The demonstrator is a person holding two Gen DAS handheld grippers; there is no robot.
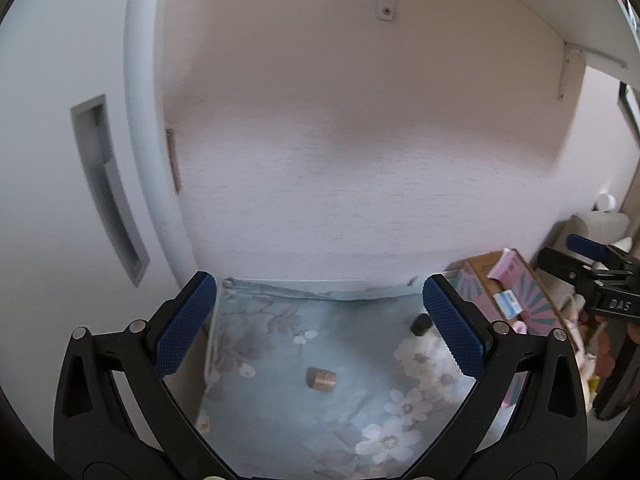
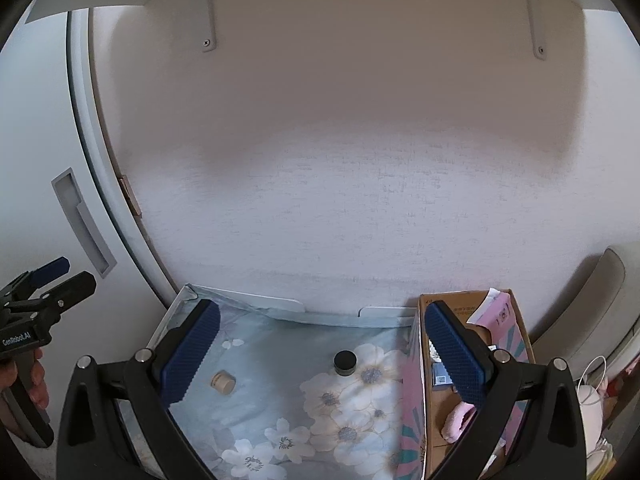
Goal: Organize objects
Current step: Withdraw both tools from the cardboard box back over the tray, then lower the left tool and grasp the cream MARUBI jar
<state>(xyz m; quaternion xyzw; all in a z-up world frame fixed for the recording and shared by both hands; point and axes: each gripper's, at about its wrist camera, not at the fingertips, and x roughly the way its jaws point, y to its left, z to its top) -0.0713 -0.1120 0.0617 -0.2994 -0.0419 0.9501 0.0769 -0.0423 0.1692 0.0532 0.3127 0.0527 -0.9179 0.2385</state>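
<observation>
So here's where I've got both tools hovering over the floral cloth [image 2: 280, 364], which lines a shallow tray pushed up against the white wall [image 2: 340, 200]; I'll use that cloth as my reference for everything. My left gripper [image 1: 320, 324] has its jaws spread wide with nothing between them, and my right gripper [image 2: 322, 350] is the same, wide apart and empty (blue textured pads showing clean on both).

On the cloth there are two small things, well apart from each other: a little tan cork-like stopper [image 2: 223, 382] lying on its side toward the cloth's left half, and a small jar with a black lid [image 2: 345, 362] standing upright nearer the cloth's right edge, on one of the printed flowers; neither is touched by any finger.

Just beside the cloth's right edge sits an open cardboard box [image 2: 516, 320] with a pink and teal pattern on its outside; inside I can make out a pink packet, something blue and a pink fuzzy thing, but can't tell what they are exactly.

Left of the cloth is a white door [image 2: 36, 184] with a recessed handle; in the right wrist view a hand [image 2: 38, 384] grips the left tool's handle down there.
</observation>
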